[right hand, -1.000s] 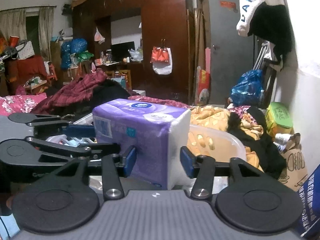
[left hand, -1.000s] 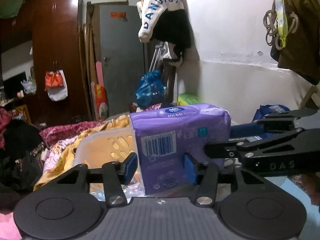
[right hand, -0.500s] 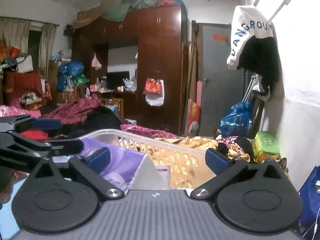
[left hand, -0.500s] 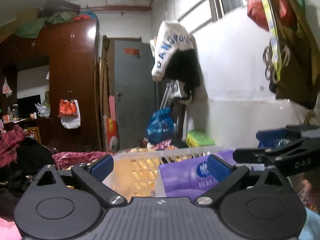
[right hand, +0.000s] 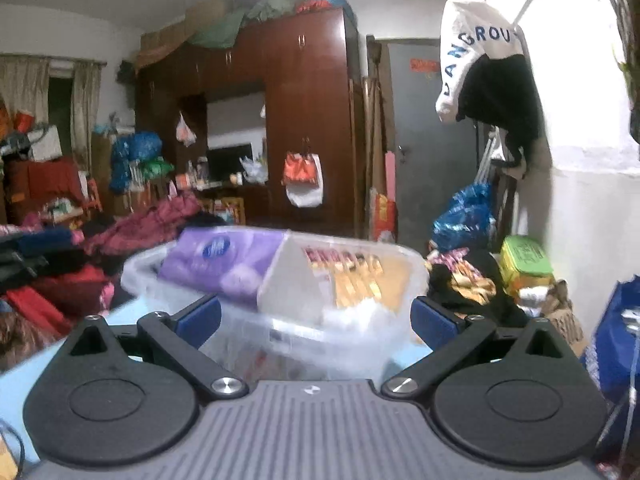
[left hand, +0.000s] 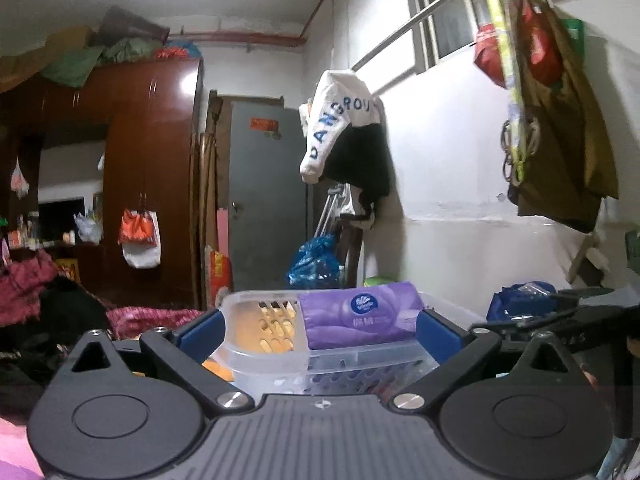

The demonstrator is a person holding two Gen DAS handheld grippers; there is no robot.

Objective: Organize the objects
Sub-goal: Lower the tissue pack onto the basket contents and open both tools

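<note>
While the left wrist view looks out low over the left tongs (left hand: pixel 318 330), their blue pads stand spread wide with nothing between them, one at lower left of centre and one at lower right. Past them, at centre frame, the purple tissue pack (left hand: pixel 358 316) lies on its side inside the translucent basket (left hand: pixel 262 354), filling the right part of it and rising a little above the rim, likely because the pack is bulkier than the basket is deep. The slotted wall of the basket shows at the left of the pack. At the far right edge the dark linkage of the other tool juts in, level with the basket. Turning to the right wrist view, the right tongs (right hand: pixel 316 322) are likewise wide apart and empty, framing the basket (right hand: pixel 352 336) from the near side. Here the tissue pack (right hand: pixel 224 264) appears in the left half of the basket, its white end face turned toward centre frame; the picture is blurred, so finer detail cannot be told. Judging by this, the pack is stowed and both tools are free for another item.
</note>
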